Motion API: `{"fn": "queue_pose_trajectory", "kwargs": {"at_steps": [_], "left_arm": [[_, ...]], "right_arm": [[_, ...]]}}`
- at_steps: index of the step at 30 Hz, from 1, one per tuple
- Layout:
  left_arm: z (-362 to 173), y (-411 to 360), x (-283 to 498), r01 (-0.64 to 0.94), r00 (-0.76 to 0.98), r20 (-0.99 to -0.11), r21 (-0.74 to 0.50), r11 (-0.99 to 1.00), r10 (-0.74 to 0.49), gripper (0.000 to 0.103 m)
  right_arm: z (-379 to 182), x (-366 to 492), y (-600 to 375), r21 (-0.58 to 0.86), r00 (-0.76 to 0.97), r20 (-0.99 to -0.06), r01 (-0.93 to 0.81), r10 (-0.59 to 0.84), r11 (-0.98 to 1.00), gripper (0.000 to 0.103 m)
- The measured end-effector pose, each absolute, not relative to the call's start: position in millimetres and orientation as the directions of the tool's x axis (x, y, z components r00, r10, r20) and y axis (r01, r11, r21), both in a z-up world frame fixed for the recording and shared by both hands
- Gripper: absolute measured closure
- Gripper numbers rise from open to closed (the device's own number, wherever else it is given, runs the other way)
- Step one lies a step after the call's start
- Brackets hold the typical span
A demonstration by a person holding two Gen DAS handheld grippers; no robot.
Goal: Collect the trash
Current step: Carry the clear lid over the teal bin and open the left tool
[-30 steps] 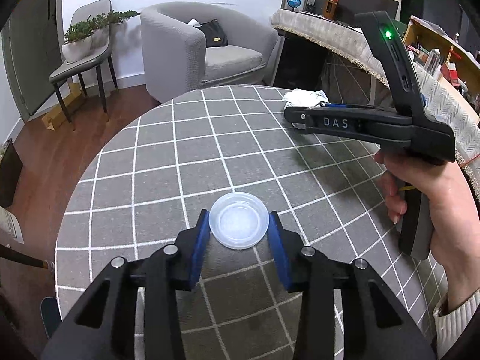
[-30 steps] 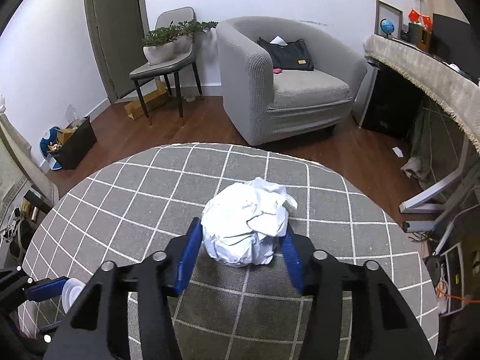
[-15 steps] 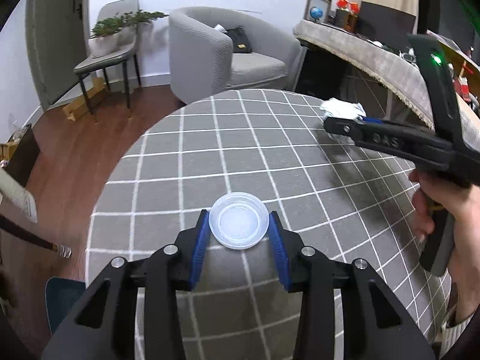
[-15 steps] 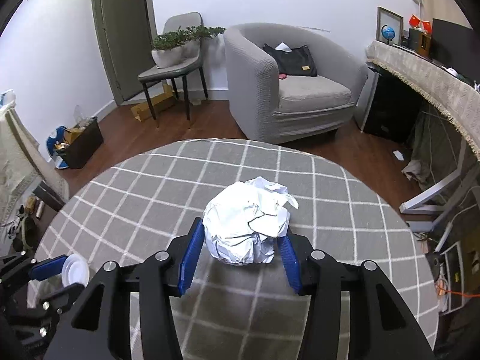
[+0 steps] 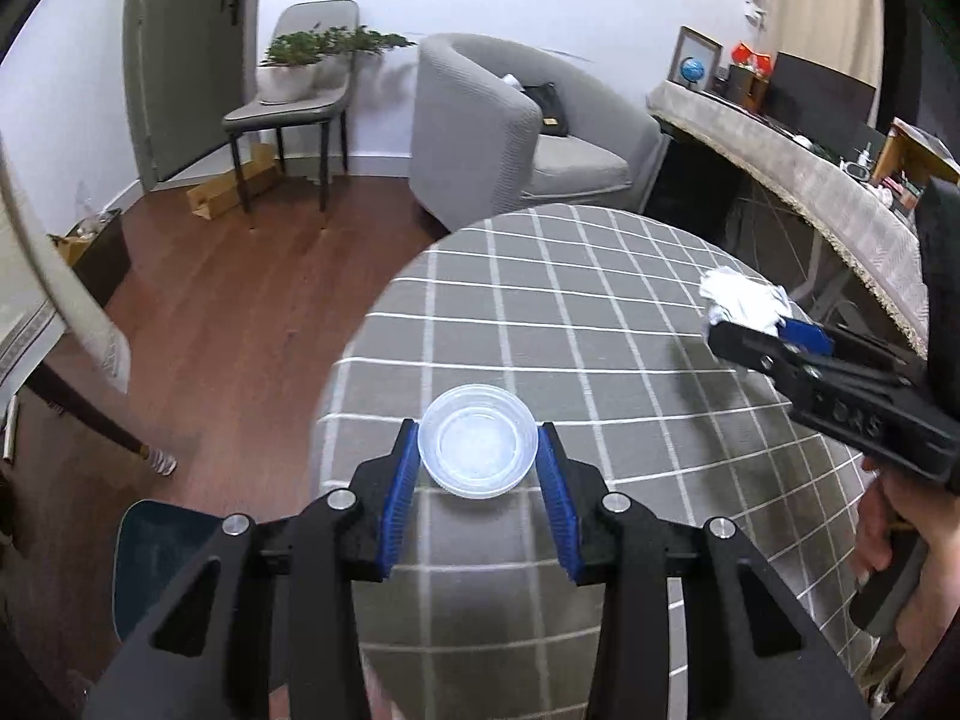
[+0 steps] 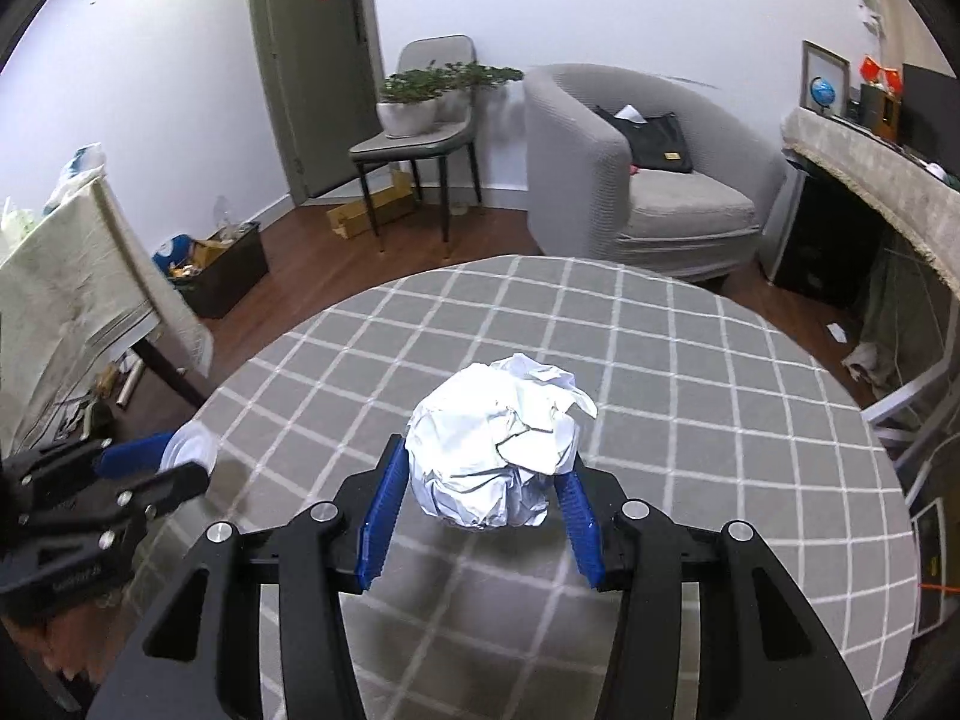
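Observation:
My left gripper (image 5: 478, 456) is shut on a clear round plastic lid (image 5: 478, 449), held above the round table (image 5: 600, 312) with its grey checked cloth. In the right wrist view my right gripper (image 6: 487, 483) is shut on a crumpled white paper ball (image 6: 498, 447), lifted over the same table (image 6: 690, 372). The right gripper (image 5: 774, 330) also shows at the right edge of the left wrist view with the paper ball (image 5: 741, 303) in it. At the lower left of the right wrist view the left gripper (image 6: 159, 462) appears, carrying the lid (image 6: 192, 447).
A grey armchair (image 6: 654, 180) with a black bag stands beyond the table. A chair with a potted plant (image 6: 420, 102) is by the door. A dark bin of rubbish (image 6: 219, 264) sits on the wooden floor at left, next to a cloth-covered table (image 6: 78, 288). A long covered counter (image 5: 810, 180) runs along the right.
Both grippers have moved leftwards over the table toward its left edge, each keeping its grip. More wooden floor and the bin now show at left.

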State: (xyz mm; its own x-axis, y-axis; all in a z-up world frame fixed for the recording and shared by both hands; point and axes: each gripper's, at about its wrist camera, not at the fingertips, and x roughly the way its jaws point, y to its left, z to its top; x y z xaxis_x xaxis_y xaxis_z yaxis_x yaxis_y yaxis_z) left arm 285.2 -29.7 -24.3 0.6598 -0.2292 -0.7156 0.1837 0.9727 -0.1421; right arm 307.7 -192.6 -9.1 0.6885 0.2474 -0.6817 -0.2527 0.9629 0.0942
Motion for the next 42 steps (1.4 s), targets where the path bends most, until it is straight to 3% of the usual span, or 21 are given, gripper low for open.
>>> {"fn": "queue_pose_trajectory", "kwargs": {"at_steps": [20, 42], "left_arm": [[-30, 63, 265, 0.027, 0.715, -0.696, -0.069, 0.997, -0.068, 0.061], [-100, 189, 264, -0.131, 0.589, -0.808, -0.086, 0.988, 0.008, 0.061]], "right_arm": [[-4, 289, -108, 0.154, 0.643, -0.657, -0.397, 0.394, 0.905, 0.054], [-5, 290, 27, 0.165, 0.565, -0.656, -0.54, 0.501, 0.826, 0.054]]}}
